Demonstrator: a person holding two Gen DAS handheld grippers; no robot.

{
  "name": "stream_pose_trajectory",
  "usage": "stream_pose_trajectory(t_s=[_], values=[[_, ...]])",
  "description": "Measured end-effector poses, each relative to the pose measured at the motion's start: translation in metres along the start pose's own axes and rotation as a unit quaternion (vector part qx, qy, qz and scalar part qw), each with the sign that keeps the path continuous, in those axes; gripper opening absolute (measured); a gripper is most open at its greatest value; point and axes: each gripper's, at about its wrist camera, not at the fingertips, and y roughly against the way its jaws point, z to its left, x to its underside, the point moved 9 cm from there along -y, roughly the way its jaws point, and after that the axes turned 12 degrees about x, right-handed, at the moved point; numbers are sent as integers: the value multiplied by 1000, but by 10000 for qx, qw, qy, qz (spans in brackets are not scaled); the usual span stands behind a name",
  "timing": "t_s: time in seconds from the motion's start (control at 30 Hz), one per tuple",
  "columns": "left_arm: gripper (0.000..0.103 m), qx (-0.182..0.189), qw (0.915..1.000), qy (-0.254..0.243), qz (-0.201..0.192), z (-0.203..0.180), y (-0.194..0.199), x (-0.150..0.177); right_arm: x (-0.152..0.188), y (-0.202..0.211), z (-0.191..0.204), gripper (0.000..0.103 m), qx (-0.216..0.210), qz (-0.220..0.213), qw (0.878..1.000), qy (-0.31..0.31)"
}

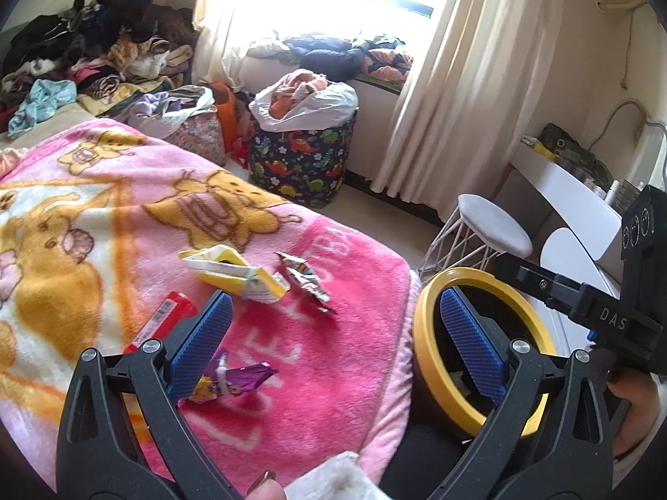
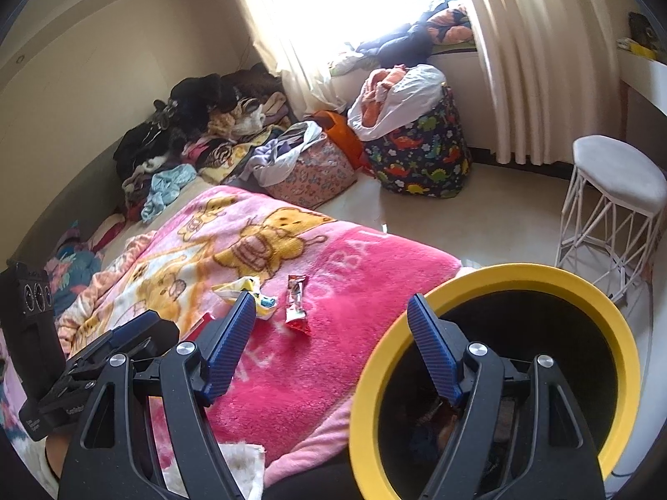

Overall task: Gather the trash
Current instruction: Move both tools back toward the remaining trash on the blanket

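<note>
So the bed (image 1: 325, 375) is covered with a fuzzy pink bear-print blanket (image 1: 125, 191), and the trash sits right on that. There's a yellow-and-white wrapper (image 1: 233, 273) with a crumpled silvery one (image 1: 306, 281) just beside it, a red packet (image 1: 166, 316) nearer the left, and a purple foil wrapper (image 1: 237, 379) closest to the camera. Farther back on the bed, a big heap of clothes (image 1: 83, 50) is piled against the wall.
</note>
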Motion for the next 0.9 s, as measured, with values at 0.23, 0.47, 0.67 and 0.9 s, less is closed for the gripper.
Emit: stream_pose_trajectory(t_s=[0.23, 0.47, 0.67, 0.9], values=[[92, -170, 9997, 134, 80, 24, 4, 9, -1, -18, 21, 73, -92, 131, 9996, 240], [92, -242, 9992, 243, 199, 42, 3, 20, 1, -42, 31, 72, -159, 351, 9988, 293], [92, -202, 9983, 307, 456, 49, -6, 35, 6, -65, 41, 68, -207, 575, 9973, 400], [91, -236, 9965, 346, 724, 55, -18, 53, 14, -93, 60, 65, -283, 858, 9939, 631]])
